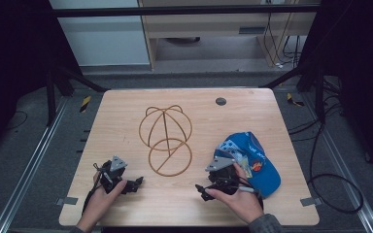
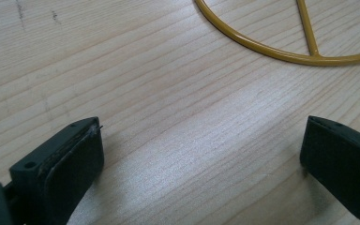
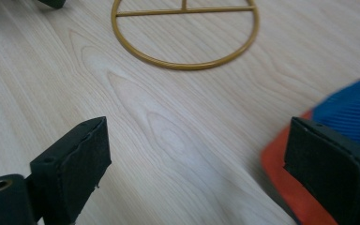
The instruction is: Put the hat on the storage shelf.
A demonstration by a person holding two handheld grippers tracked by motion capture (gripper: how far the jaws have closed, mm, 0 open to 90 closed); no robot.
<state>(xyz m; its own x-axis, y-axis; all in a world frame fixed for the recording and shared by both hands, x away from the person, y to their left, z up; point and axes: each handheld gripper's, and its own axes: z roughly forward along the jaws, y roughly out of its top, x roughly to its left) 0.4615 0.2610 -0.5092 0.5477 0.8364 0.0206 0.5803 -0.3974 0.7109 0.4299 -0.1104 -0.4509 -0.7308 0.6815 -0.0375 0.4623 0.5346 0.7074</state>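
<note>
Near the front edge of the surface [image 1: 126, 121], each hand holds a gripper low: the left gripper [image 1: 137, 183] and right gripper [image 1: 201, 190] point at each other, jaws wide and empty. The right gripper view shows the cap's [image 3: 351, 112] orange underbrim beside one jaw. Past them, the cap lies toward the right edge, and a wire stand [image 1: 166, 141] sits mid-surface.
</note>
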